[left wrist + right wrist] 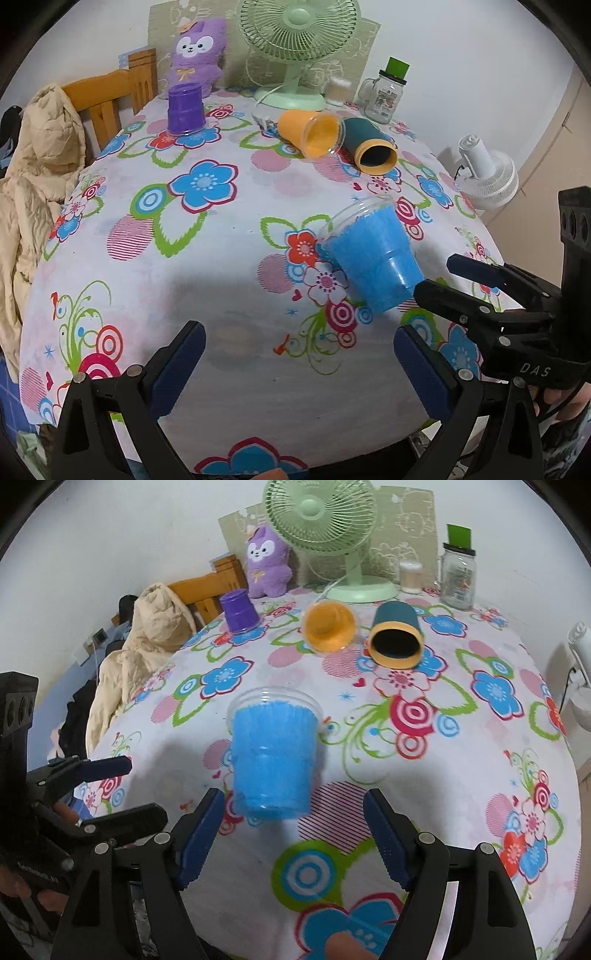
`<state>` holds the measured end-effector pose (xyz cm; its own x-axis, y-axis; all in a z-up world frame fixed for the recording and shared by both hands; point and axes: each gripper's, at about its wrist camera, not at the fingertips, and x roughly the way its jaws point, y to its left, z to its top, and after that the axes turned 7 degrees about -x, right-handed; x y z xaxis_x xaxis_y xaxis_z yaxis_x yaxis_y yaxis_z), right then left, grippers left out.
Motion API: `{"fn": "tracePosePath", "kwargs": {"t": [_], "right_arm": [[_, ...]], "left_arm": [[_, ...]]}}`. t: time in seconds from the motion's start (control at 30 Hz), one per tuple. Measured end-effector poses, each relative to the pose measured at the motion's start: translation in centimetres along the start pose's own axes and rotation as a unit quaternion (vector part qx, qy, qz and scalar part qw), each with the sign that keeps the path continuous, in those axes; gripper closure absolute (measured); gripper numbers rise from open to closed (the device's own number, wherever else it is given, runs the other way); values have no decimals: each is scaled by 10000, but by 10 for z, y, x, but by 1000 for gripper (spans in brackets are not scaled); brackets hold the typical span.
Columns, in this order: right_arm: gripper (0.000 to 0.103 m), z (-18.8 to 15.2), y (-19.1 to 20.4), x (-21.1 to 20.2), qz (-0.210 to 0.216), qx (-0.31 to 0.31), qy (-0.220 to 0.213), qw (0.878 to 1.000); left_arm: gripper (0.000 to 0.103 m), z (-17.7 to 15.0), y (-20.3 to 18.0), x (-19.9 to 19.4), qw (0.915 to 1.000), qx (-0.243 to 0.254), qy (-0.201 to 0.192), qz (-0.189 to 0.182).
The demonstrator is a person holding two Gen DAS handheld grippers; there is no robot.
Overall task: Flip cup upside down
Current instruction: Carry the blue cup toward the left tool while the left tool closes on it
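1. Blue cup [272,758] on its side on the counter [424,775], base toward right gripper [293,840], just ahead of wide-open, empty jaws.
2. Left gripper [299,363] jaws wide open, empty, cup ahead-right.

We see the left gripper [299,360] wide open, low. Right gripper [293,829] also open, both empty.

I am facing a white wall [129,524] behind a table [229,288] wearing a floral cloth. A wooden chair [110,92] is standing left, holding a beige jacket [33,155].
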<state>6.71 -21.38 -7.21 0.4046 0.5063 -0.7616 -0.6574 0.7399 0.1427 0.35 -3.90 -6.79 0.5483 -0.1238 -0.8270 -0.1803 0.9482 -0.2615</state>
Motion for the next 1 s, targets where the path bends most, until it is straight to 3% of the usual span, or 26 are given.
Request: {"fn": "tracePosePath", "kwargs": {"t": [0.57, 1.0], "right_arm": [[24, -34, -50, -21, -130, 404, -130, 9990], [24, -61, -86, -27, -105, 799, -153, 9966]], "left_arm": [[0, 6, -44, 18, 9998, 155, 102, -29], [0, 16, -58, 36, 9985, -505, -209, 95]]}}
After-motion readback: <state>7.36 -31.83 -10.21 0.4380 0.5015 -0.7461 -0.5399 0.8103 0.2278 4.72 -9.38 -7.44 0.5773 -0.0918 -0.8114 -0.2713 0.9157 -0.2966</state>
